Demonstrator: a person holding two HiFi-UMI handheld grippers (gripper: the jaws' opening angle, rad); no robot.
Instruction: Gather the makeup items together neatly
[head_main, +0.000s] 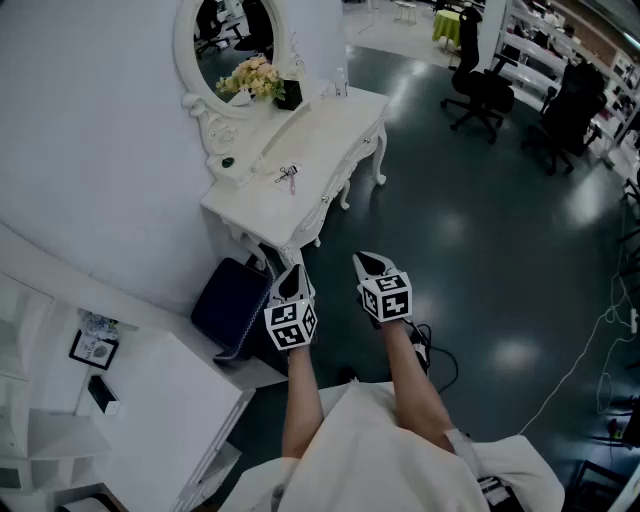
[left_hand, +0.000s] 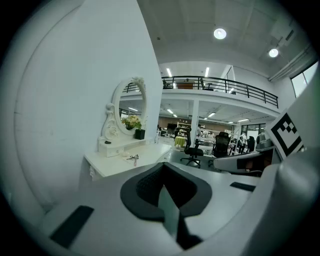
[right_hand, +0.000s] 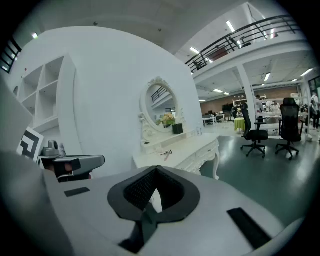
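A white vanity table (head_main: 335, 125) with an oval mirror (head_main: 232, 35) stands ahead of me. A small cluster of metal and pink makeup tools (head_main: 288, 178) lies near its front end, also seen in the left gripper view (left_hand: 133, 158) and the right gripper view (right_hand: 166, 154). A small dark round item (head_main: 228, 162) sits on the raised ledge under the mirror. My left gripper (head_main: 292, 274) and right gripper (head_main: 372, 263) hang side by side over the floor, short of the table. Both are shut with nothing in them; their tips (left_hand: 162, 168) (right_hand: 156, 170) meet.
Flowers in a dark pot (head_main: 258, 80) stand at the table's far end. A dark blue case (head_main: 232, 300) rests on the floor beside the table legs. White shelving (head_main: 140, 400) is at lower left. Office chairs (head_main: 480, 85) stand on the dark floor beyond.
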